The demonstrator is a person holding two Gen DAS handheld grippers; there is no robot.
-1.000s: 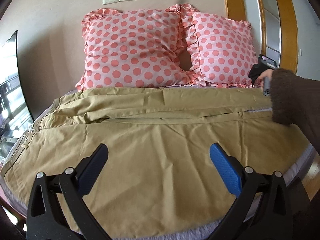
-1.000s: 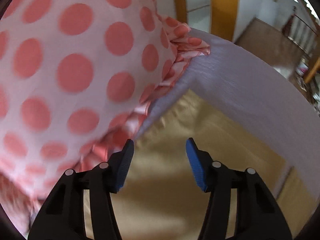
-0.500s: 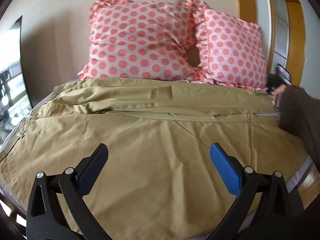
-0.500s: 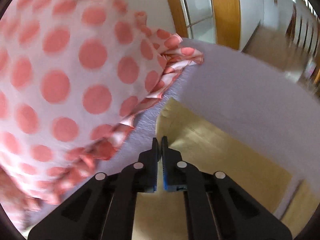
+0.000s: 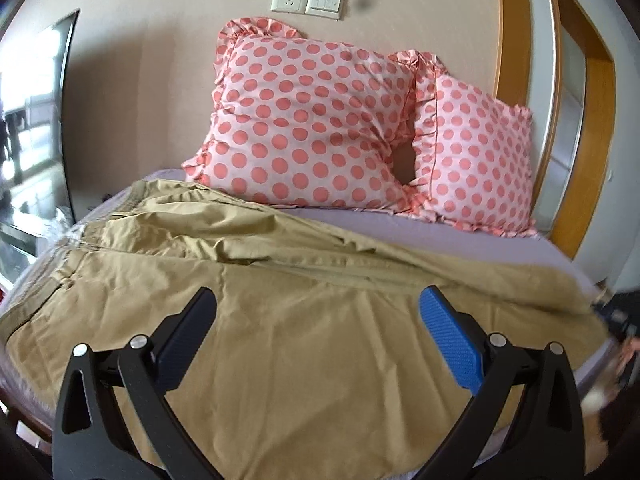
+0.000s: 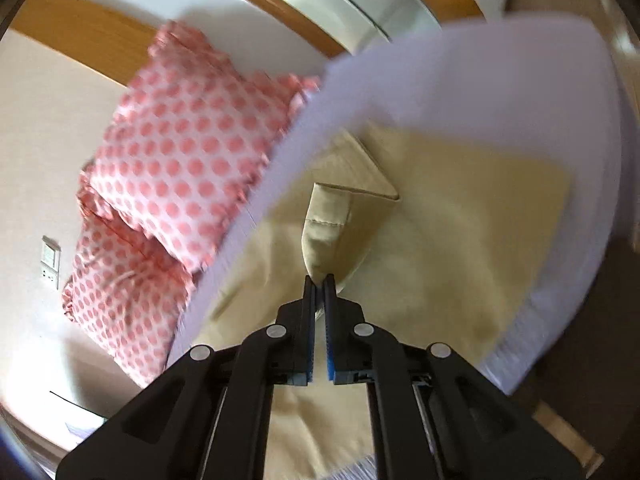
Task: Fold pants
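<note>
The right gripper (image 6: 319, 280), open a second ago beside the pink polka-dot ruffled pillows (image 6: 176, 168), has closed on the hem corner of the khaki cotton pants (image 6: 326, 236); that corner is now lifted and pulled back from the pillows; in the left wrist view the far leg of the pants (image 5: 280, 240) has left the pillows' foot, baring a band of lilac bed sheet (image 5: 440, 236) at the far right.
</note>
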